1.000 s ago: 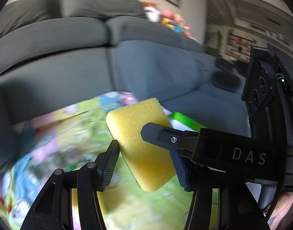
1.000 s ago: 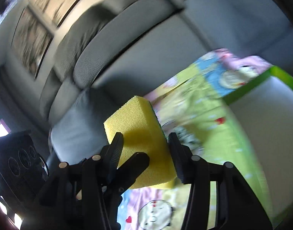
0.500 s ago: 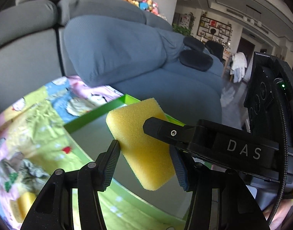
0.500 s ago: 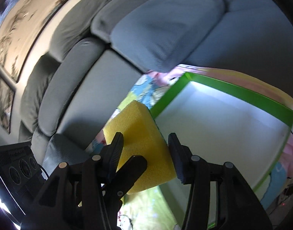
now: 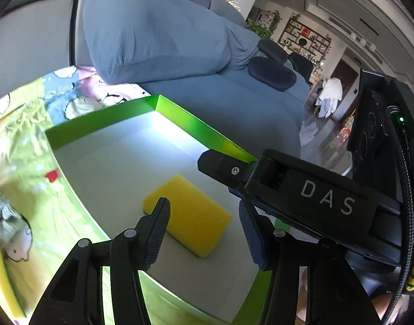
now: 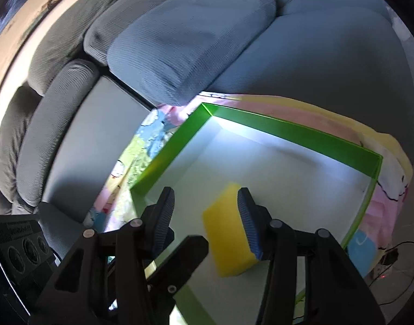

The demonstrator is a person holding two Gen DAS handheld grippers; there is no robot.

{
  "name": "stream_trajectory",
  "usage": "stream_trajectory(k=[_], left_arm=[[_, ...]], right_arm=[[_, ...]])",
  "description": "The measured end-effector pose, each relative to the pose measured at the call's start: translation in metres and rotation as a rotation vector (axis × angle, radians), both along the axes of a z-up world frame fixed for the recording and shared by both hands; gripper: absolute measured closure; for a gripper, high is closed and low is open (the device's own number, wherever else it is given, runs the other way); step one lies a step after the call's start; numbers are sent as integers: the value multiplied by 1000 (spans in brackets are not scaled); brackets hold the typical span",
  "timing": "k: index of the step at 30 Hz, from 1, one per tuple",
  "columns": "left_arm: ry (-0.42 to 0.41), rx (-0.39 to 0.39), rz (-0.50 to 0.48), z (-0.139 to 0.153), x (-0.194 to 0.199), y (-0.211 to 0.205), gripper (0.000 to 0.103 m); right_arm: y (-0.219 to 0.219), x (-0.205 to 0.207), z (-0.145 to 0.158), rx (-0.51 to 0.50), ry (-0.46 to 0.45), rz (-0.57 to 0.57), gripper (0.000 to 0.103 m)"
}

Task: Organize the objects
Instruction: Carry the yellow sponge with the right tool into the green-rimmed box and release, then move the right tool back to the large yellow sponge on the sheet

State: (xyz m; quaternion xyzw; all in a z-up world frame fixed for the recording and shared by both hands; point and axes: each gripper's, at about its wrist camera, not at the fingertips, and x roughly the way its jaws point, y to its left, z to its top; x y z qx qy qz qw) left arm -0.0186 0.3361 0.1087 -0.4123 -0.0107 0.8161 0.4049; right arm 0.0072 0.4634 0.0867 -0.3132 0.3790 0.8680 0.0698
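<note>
Jaws of the left gripper [image 5: 204, 223] stand apart, grasping nothing, angled down over the yellow sponge [image 5: 189, 218] lying flat on the white floor of the green-walled box [image 5: 190, 117]. The right gripper [image 6: 207, 208] likewise gapes empty above the sponge. The box rests on a cartoon-print blanket [image 5: 22, 140] before a grey sofa [image 5: 158, 32].

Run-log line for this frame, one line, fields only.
yellow sponge: lying flat on floor of green box | left gripper: open, over box, holding nothing | right gripper: open, sponge not gripped
</note>
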Motion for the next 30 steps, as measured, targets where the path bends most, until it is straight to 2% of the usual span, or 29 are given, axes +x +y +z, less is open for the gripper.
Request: stream_trajectory(k=[4,8,10,11,12,14,16,20,23,25,27,30], left_arm=[[2,-2,2,3,2,-1,49],[62,-1,17,16,10,-13,49],[82,2,37,23,12,-25,49],[87,6,46,26,13,-33,49],[88,13,60,29,15,-42,49],[89,23,97,33,16,-62,46],[103,10,155,34,21,-87,37],[127,-15,323,34,28,-138,36],[106,-4,447,33,30,-180,33],[98,-3,532,29,33,-207,27],[95,-11,608,24,34,-230,27],[63,-31,692,16,30,-256,27]], right_arm=[[3,2,0,14,-15,-11,49],[0,3,6,47,-8,-10,41],[-4,3,11,55,8,8,37],[-7,4,14,60,20,21,30],[-9,4,16,66,30,30,27],[-15,2,20,76,43,47,26],[-22,1,24,77,56,62,19],[-42,-3,30,72,78,110,19],[-66,-11,34,73,78,186,19],[-84,-13,40,84,82,236,19],[-105,-15,48,92,93,285,19],[-140,-21,56,42,110,362,19]])
